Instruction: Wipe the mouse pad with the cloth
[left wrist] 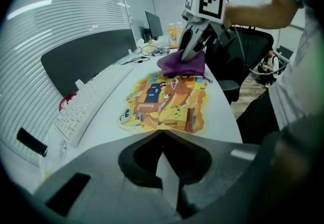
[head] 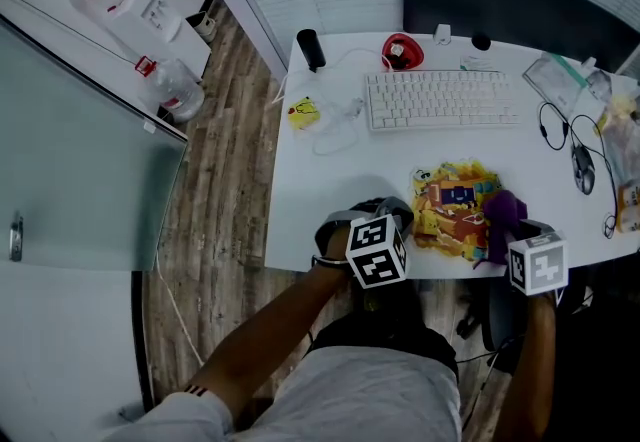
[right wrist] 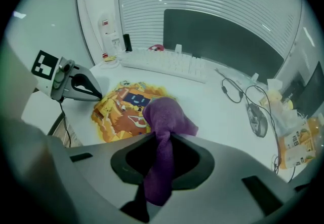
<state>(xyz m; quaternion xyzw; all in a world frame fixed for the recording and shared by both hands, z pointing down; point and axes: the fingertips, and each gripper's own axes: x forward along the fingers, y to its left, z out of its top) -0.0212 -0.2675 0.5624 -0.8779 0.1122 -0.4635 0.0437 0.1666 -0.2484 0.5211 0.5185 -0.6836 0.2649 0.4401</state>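
**Q:** Head view, quick?

**A:** The mouse pad point(head: 452, 210) lies flat at the front edge of the desk point(head: 330, 180), below the keyboard point(head: 440, 98). My right gripper point(head: 507, 230) has the purple cloth point(head: 503, 213) down on the pad's right end. My left gripper point(head: 392, 215) sits at the pad's left edge.

**Q:** Left gripper view?

**A:** Jaws are together, with the tips meeting right at the pad's near edge. I see nothing between them. I can't tell if they nip the edge or only press beside it. Across the pad, the cloth is bunched under the other gripper.

**Q:** Right gripper view?

**A:** Jaws are clamped on the cloth, which runs up between them as a twisted strand. Its bunched end rests on the near corner of the pad. Most of the printed surface is uncovered, out towards the left gripper.

**Q:** Progress?

**A:** I'd say early or mid-wipe. The cloth is gripped and on the pad, so pickup is done. The pad shows no dirt or streaks, so I can't say how much has been wiped. By my guess, what's left is sweeping across to the left end, with the left gripper steadying the pad.
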